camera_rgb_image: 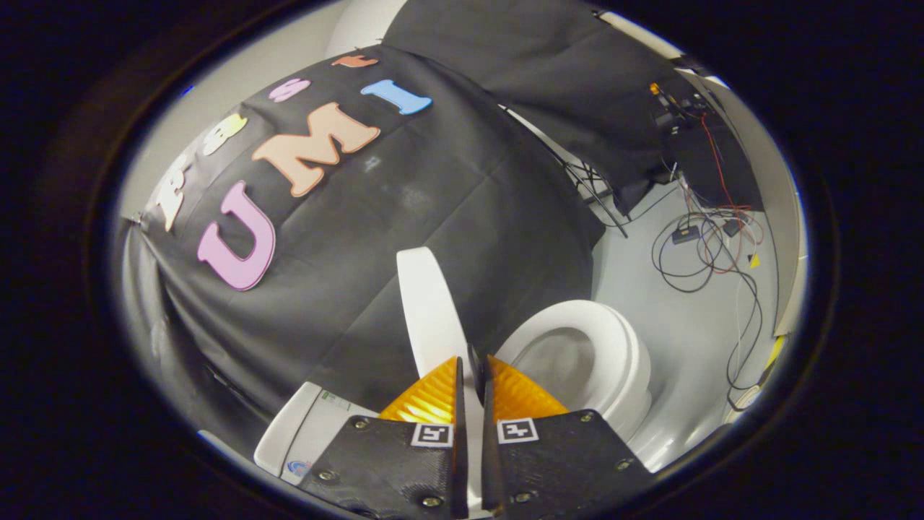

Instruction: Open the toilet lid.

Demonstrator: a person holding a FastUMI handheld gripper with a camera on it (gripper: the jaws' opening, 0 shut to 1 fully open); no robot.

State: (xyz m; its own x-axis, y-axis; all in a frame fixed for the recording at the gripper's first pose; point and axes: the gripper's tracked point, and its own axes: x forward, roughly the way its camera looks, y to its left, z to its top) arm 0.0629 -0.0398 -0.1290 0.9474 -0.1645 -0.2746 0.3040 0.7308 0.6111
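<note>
— What is being gripped at this moment?

— The toilet lid [432,310] is being pinched by the gripper [473,370]; the thin white edge is being squeezed between the two fingers, which are drawn nearly together on either side of it.

— And where is the lid being held?

— It is being held raised, standing nearly on edge (slightly tilted), in front of the black cloth wall [404,209]. The toilet seat [613,339] and bowl are being left uncovered just beside the fingers.

— What else is being seen around it?

— The tank [303,430] is being glimpsed beside the fingers, on the side away from the seat. Beyond the seat, loose cables [704,249] are lying across the pale floor [682,336].
</note>
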